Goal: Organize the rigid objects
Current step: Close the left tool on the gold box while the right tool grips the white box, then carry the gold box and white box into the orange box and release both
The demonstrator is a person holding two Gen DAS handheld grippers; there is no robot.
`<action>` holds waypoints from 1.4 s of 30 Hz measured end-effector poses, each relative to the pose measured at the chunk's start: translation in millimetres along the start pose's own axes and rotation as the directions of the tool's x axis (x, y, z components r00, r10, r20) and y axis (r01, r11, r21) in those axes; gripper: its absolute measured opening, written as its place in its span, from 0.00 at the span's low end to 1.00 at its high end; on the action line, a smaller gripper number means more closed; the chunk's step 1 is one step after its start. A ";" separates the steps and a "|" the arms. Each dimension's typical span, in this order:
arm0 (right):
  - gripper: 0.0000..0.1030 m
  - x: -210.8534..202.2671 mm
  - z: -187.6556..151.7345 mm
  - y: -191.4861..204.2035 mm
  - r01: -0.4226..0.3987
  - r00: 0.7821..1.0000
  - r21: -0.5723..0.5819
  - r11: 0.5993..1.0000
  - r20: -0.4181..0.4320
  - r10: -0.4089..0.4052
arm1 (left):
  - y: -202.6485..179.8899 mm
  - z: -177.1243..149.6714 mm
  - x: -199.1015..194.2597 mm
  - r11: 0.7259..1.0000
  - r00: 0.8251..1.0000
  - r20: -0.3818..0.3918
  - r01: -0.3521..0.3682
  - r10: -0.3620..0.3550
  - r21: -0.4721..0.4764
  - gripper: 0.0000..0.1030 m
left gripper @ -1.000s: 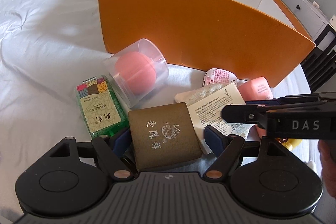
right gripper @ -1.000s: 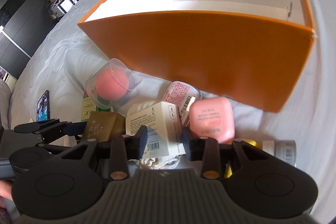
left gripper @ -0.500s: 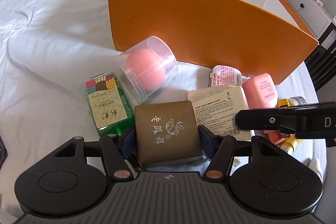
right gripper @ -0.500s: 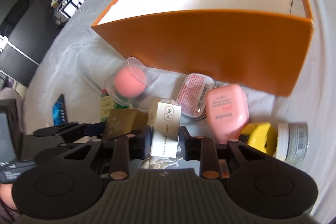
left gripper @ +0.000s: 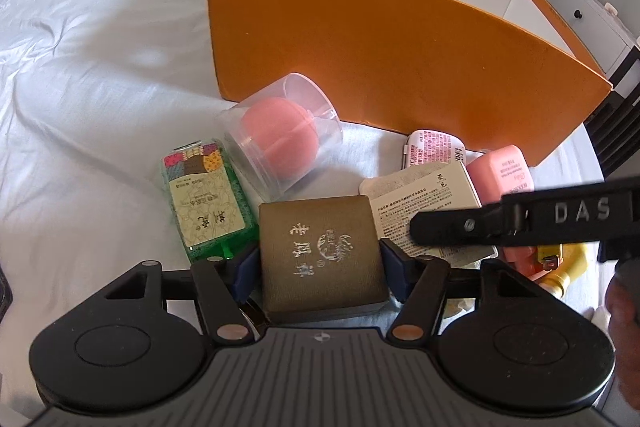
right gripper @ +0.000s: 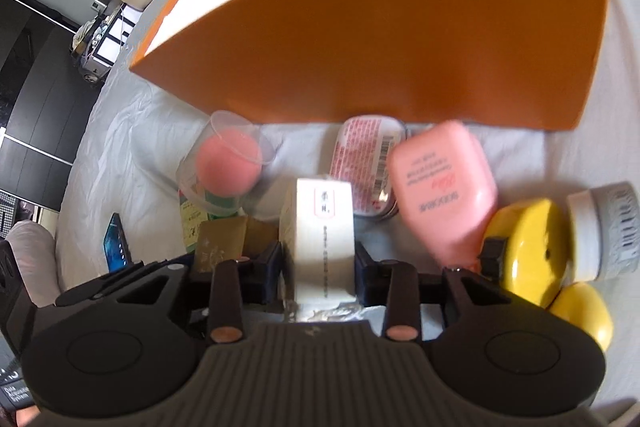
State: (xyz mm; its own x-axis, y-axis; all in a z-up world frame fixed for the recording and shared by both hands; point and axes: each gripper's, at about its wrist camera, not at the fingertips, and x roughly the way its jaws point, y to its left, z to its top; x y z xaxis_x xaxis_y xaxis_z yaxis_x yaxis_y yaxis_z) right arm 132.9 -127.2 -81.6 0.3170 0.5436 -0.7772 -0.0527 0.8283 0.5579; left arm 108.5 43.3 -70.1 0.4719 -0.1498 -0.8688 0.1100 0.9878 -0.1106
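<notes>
A flat brown box (left gripper: 320, 251) with silver lettering lies on the white cloth. My left gripper (left gripper: 319, 263) has it between its blue pads, which touch both side edges while the jaws are closing. My right gripper (right gripper: 318, 263) holds a cream box (right gripper: 320, 227) with printed text, turned up on its narrow edge. Its pads rest on both faces, and its jaws are opening slightly. In the left wrist view, one right finger (left gripper: 460, 225) crosses in front of the cream box (left gripper: 424, 199). A big open orange box (left gripper: 380, 59) with a white inside stands behind everything.
Around the two boxes lie a clear tub with a pink sponge (left gripper: 280, 139), a green bottle (left gripper: 204, 203), a pink-labelled tin (left gripper: 434, 147) and a pink bottle (left gripper: 500, 171). A yellow tape measure (right gripper: 524, 251) and a grey-white jar (right gripper: 600, 231) sit at the right.
My left jaws narrowed from wide apart onto the brown box's sides. My right gripper rolled and turned the cream box from lying flat to standing on its edge.
</notes>
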 end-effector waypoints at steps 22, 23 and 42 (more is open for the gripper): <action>0.26 -96.0 15.0 54.1 0.050 0.976 -0.210 0.976 0.219 -0.003 | 2.5 40.6 -95.9 0.993 0.955 0.278 0.114 -0.102 -0.031 0.66; 0.26 -103.9 19.3 58.4 0.046 0.971 -0.220 0.974 0.238 0.008 | 2.2 48.9 -102.1 0.993 0.948 0.302 0.117 -0.104 -0.026 0.66; 0.26 -116.2 140.1 63.6 0.203 0.883 -0.157 0.966 0.457 -0.111 | -25.0 162.7 -50.8 0.992 0.945 0.306 0.090 -0.115 0.094 0.66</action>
State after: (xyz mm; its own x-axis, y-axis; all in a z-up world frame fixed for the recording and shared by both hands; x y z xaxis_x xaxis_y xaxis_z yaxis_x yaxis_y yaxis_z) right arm 225.4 -156.8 85.0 0.7183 0.3255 -0.6148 -0.1356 0.9323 0.3353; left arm 224.1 19.2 55.4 0.7013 -0.2683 -0.6604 0.2337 0.9618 -0.1426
